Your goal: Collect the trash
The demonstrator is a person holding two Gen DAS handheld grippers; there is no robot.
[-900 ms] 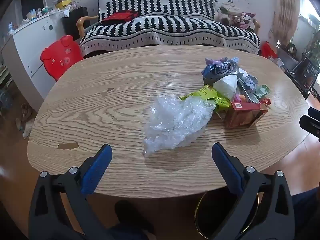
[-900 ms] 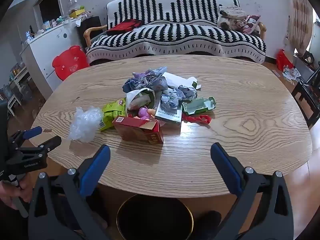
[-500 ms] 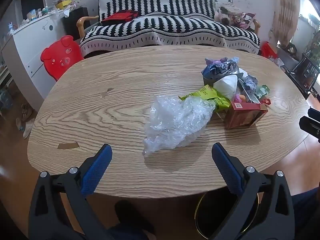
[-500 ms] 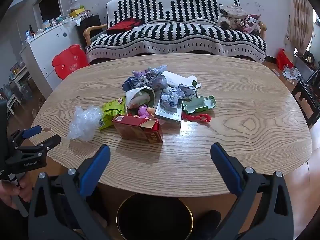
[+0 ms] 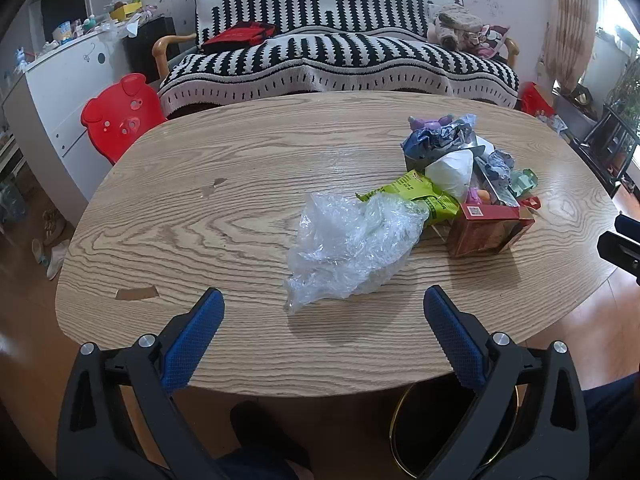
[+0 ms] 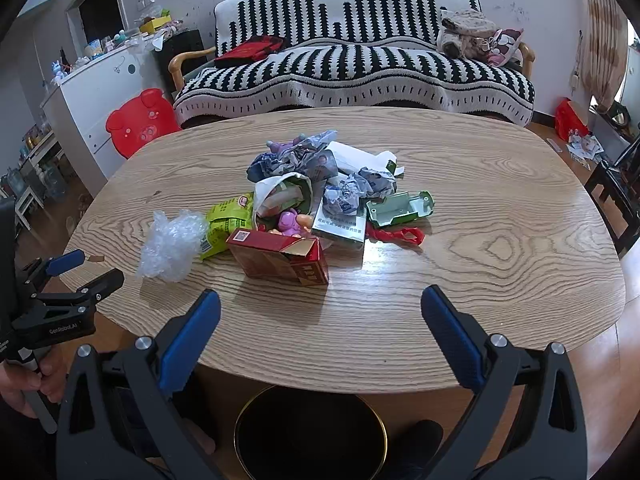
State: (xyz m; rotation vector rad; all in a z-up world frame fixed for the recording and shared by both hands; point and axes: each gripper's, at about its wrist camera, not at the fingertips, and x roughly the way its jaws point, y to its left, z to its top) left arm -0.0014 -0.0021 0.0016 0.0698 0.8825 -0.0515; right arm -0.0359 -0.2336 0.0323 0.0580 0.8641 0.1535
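Trash lies heaped on the oval wood-grain table (image 6: 500, 208), ahead of both grippers and touched by neither. Jaws of the left gripper (image 5: 322, 304) stand wide apart with nothing between the blue pads, and just beyond the gap sits the crumpled clear plastic bag (image 5: 352, 240), slightly toward the right-hand jaw. Past the bag, off to the right of those jaws, a lime-green snack wrapper (image 5: 416, 196) touches it, followed by the open red cardboard box (image 5: 488, 228). Jaws of the right gripper (image 6: 320, 304) are equally spread and empty; the same red box (image 6: 280, 256) rests just ahead of the gap, nearer the left-hand jaw. Behind it are crumpled grey-blue papers (image 6: 296, 160), a pink toy figure (image 6: 290, 222), a pale green plastic tray (image 6: 400, 208) and a red plastic strip (image 6: 394, 234). Below the right jaws, under the table edge, stands a round black bin with a gold rim (image 6: 310, 432).
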